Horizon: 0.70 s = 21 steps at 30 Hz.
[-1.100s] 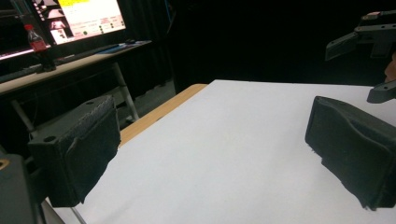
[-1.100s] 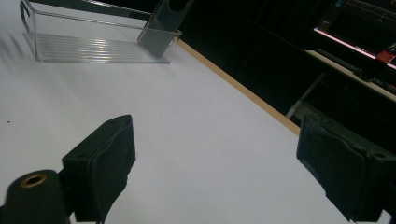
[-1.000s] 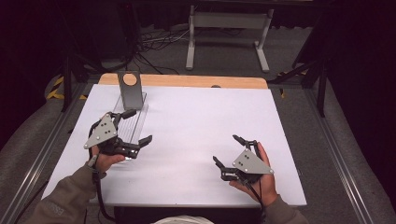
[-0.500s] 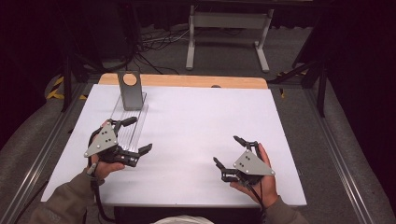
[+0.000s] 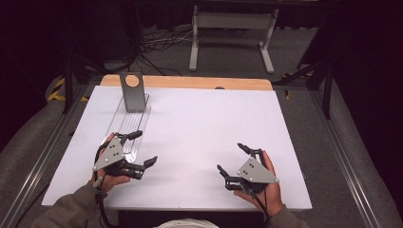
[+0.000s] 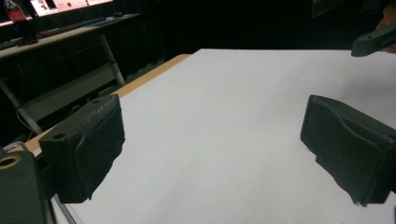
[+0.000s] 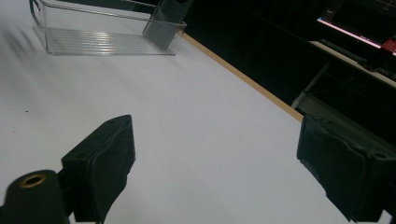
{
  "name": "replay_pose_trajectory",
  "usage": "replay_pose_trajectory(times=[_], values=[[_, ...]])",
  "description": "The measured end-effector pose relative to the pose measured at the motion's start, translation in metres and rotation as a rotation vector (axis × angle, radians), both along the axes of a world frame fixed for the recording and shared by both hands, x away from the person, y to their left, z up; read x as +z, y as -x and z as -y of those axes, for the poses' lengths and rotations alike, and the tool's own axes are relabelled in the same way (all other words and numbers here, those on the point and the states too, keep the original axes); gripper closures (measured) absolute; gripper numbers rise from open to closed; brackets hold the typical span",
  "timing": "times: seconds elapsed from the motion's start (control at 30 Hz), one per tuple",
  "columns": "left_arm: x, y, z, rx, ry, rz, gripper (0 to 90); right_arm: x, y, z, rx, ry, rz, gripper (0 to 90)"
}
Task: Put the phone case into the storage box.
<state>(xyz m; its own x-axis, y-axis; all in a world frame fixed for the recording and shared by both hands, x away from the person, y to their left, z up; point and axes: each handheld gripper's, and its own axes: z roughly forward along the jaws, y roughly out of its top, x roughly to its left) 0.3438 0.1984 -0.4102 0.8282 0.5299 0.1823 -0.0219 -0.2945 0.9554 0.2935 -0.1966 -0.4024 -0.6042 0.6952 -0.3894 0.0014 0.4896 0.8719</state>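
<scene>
Free room/obstacles, white table point(image 5: 199, 133):
- Centre & right half: bare, open passage btwn left gripper point(image 5: 142, 148) and right gripper point(image 5: 231, 157); both w/ jaws spread wide, nothing btwn them.
- Left-rear: clear plastic tray point(image 5: 130, 124) lying lengthwise, low walls; left gripper's upper jaw sits over its near end.
- Grey stand point(image 5: 132, 91) upright at tray's far end, blocks that corner.
- Wooden strip point(image 5: 190, 82) along far edge, flat.

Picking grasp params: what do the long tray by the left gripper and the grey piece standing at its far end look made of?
Tray: looks like clear hard plastic, glossy; the white table shows through its walls, and the right gripper view shows ribbed highlights on its floor. Grey piece: opaque, matte grey, flat with a round hole; could be painted metal or plastic, can't tell. Left gripper is beside the tray, open.
</scene>
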Motion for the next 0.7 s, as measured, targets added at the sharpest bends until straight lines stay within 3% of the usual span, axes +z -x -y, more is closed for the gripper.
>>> replay_pose_trajectory(times=[0.5, 0.7], values=[[-0.025, 0.007, 0.001, 0.008, -0.055, -0.109, 5.9, -0.008, -0.001, -0.004, 0.022, 0.01, -0.014, 12.0], [-0.028, 0.008, 0.002, 0.001, -0.076, -0.107, 5.5, -0.01, -0.001, -0.005, 0.031, 0.011, -0.018, 11.9]])
